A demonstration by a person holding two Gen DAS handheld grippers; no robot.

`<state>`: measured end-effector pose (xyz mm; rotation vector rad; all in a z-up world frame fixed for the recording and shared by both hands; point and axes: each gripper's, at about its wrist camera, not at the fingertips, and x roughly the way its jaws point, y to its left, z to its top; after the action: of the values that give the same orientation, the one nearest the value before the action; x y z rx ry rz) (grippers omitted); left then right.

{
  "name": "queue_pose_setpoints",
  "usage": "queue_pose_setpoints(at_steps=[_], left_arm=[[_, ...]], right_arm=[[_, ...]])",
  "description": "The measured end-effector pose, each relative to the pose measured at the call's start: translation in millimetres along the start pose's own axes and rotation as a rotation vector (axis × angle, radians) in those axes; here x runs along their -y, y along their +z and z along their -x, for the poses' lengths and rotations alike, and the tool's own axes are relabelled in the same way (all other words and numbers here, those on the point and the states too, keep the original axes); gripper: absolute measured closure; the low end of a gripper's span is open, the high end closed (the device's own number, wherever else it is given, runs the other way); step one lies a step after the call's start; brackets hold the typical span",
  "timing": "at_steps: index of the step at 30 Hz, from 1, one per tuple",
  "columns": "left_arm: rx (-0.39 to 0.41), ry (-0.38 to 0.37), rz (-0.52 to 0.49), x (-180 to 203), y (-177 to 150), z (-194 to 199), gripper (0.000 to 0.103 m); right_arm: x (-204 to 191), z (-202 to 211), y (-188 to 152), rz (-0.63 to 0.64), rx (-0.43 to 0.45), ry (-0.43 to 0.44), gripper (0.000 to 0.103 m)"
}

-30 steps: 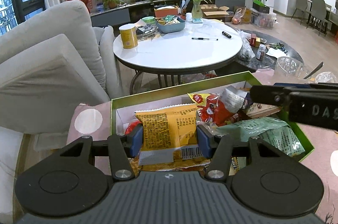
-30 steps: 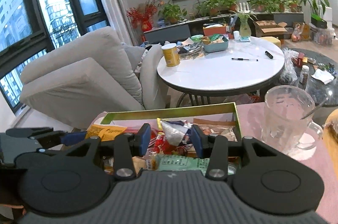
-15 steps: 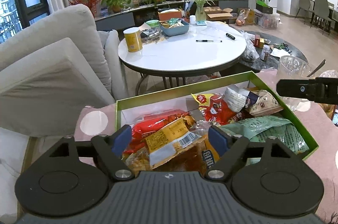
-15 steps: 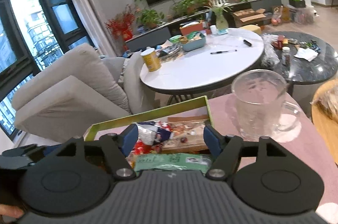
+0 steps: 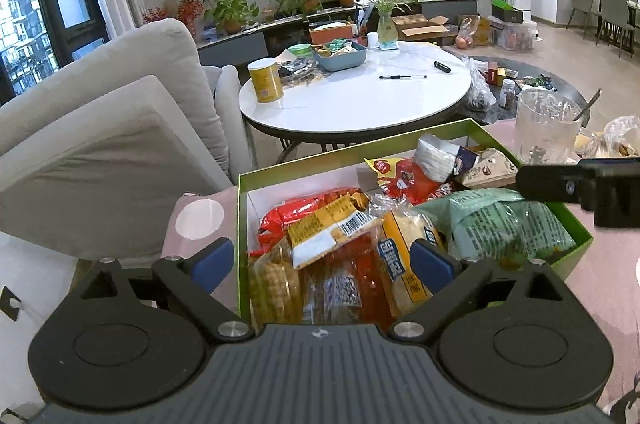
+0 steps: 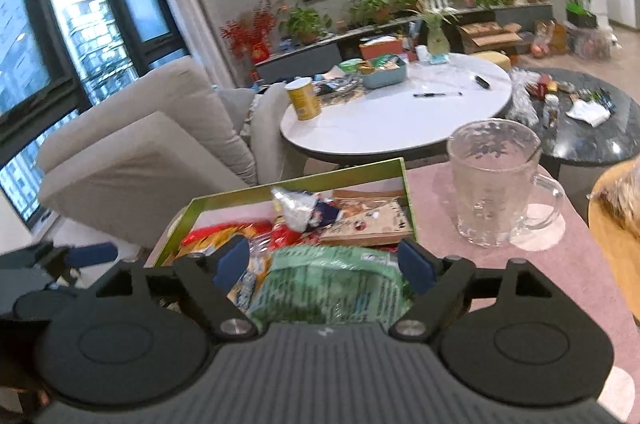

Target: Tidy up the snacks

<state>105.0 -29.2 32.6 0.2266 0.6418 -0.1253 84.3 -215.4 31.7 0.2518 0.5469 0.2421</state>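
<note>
A green-rimmed box [image 5: 360,147] on the pink cloth holds several snack packets. On top of them, flat, lies a yellow packet with a barcode [image 5: 328,229], beside a red packet [image 5: 404,178] and a pale green packet [image 5: 500,224]. My left gripper [image 5: 322,261] hovers over the box's near end. Its jaws are opening, and the pads press on nothing. My right gripper [image 6: 324,264] stands open over the green packet [image 6: 328,288], apart from it. In the left wrist view its finger [image 5: 580,184] shows at the right edge. The left gripper [image 6: 80,256] shows at the far left.
A glass mug [image 6: 492,184] stands right of the box on the pink cloth [image 6: 500,264]. A wooden plate [image 6: 612,224] sits at the far right. Beyond are a white round table [image 5: 352,96] with a yellow can [image 5: 266,82], and a grey sofa [image 5: 100,152] on the left.
The left gripper let go of the yellow packet, which dropped flat into the box, and its jaws spread wide. The right gripper's jaws also widened and it shifted right toward the mug.
</note>
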Motion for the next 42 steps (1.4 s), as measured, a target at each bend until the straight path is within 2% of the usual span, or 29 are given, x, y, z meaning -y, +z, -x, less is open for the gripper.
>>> queue_pose_setpoints(at_steps=[8,22,26,42], left_arm=[[0.011,0.018,0.028,0.0,-6.7,20.1,0.005],[0.047,0.052,0.092,-4.1,-25.9,58.7,0.004],[0.053,0.084,0.101,-2.4,-33.4,68.3,0.001],[0.007,0.103,0.114,-2.6,-66.2,87.6,0.001]], right_arm=[[-15.8,17.4,-11.6,0.090,0.013,0.012,0.014],[-21.5,42.9,-26.4,0.118,0.049,0.015,0.014],[-22.3,48.0,-31.4,0.122,0.054,0.021,0.014],[-35.8,63.5,-55.2,0.156,0.045,0.037,0.014]])
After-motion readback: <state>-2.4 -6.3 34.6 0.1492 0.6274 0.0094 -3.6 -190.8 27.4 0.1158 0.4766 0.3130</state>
